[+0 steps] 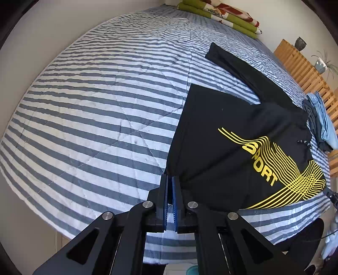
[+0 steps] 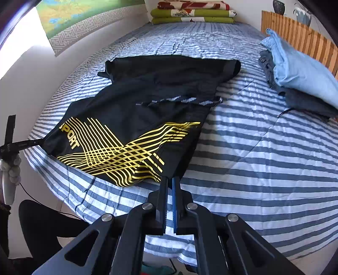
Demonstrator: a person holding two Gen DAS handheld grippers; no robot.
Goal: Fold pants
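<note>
While the black pants (image 1: 243, 135) are spread flat on the striped bedcover (image 1: 95, 110), each near corner of the garment is pinched by 1 of the 2 claws. Taking the pants as the landmark and going left to right: at their near-left corner the left gripper (image 1: 170, 176) is seen with jaws narrowed to a slit and black cloth caught between the pads. Across the yellow SPORT print (image 2: 118, 152), at the near-right corner, the right gripper (image 2: 170, 177) is likewise closed down on the hem, its fingers almost touching.

Beyond the pants, against the wall, folded green blankets (image 2: 192, 14) are stacked; to the right of the pants, near the wooden headboard (image 2: 302, 40), a pile of blue folded clothes (image 2: 300, 69) is set well apart.

The coming move is judged to turn on 1 relation: the long axis of the pants runs away from both claws toward the blankets, with a narrow leg end (image 1: 217, 52) lying farthest off. Neither hand is clearly nearer that end, so the held edge would probably be carried forward by both together.
</note>
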